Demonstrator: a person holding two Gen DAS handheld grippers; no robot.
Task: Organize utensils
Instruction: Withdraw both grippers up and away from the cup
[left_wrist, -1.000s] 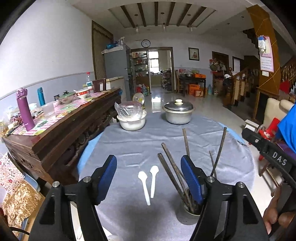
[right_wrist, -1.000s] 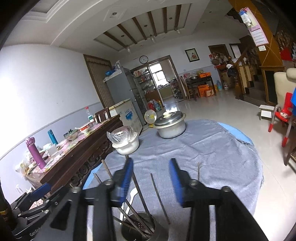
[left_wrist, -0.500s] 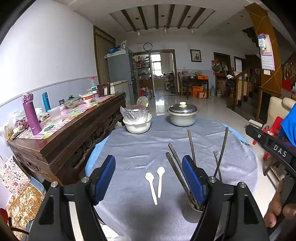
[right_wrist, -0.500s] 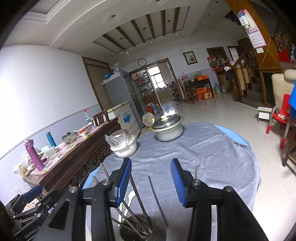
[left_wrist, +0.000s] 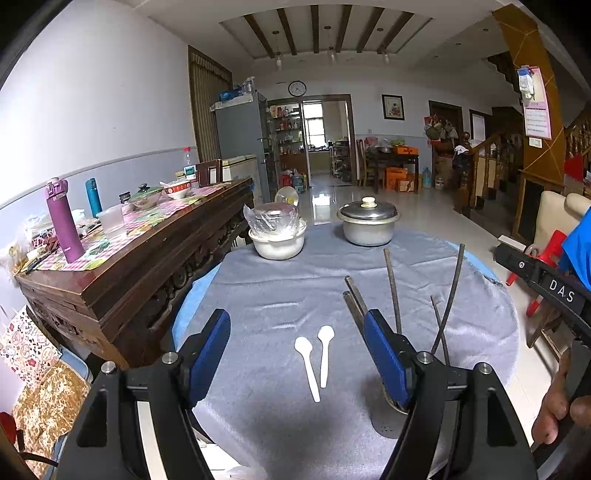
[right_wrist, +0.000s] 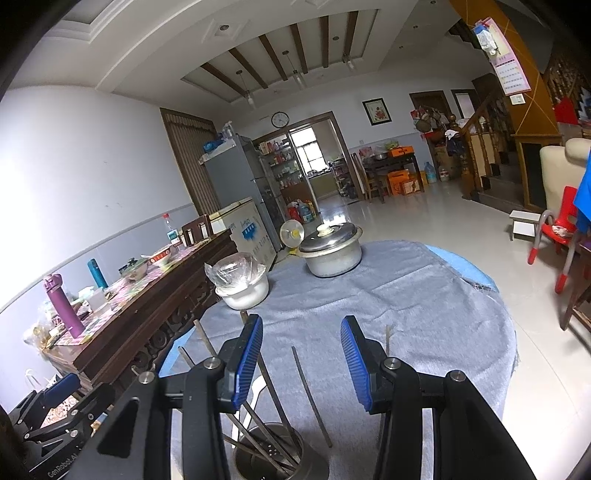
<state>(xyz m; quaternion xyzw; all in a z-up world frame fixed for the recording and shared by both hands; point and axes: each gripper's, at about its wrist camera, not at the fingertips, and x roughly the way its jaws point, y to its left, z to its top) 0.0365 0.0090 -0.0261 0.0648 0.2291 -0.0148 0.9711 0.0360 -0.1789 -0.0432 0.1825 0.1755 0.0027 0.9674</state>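
Two white plastic spoons (left_wrist: 314, 360) lie side by side on the grey tablecloth (left_wrist: 280, 295), between the jaws of my open, empty left gripper (left_wrist: 295, 354). A metal utensil holder (right_wrist: 269, 459) stands at the near table edge with several dark chopsticks (left_wrist: 391, 291) sticking up from it; it is partly hidden behind my left gripper's right finger (left_wrist: 384, 354). My right gripper (right_wrist: 301, 358) is open and empty, above and just behind the holder. One chopstick (right_wrist: 312, 395) leans between its jaws.
A lidded metal pot (left_wrist: 367, 225) and a white bowl covered in plastic wrap (left_wrist: 277, 232) stand at the table's far side. A dark wooden sideboard (left_wrist: 140, 266) with bottles and dishes runs along the left. A red chair (right_wrist: 557, 236) stands at right.
Both grippers have drawn back and risen slightly, so the table and spoons sit a little farther off. Both stay open; nothing was picked up.
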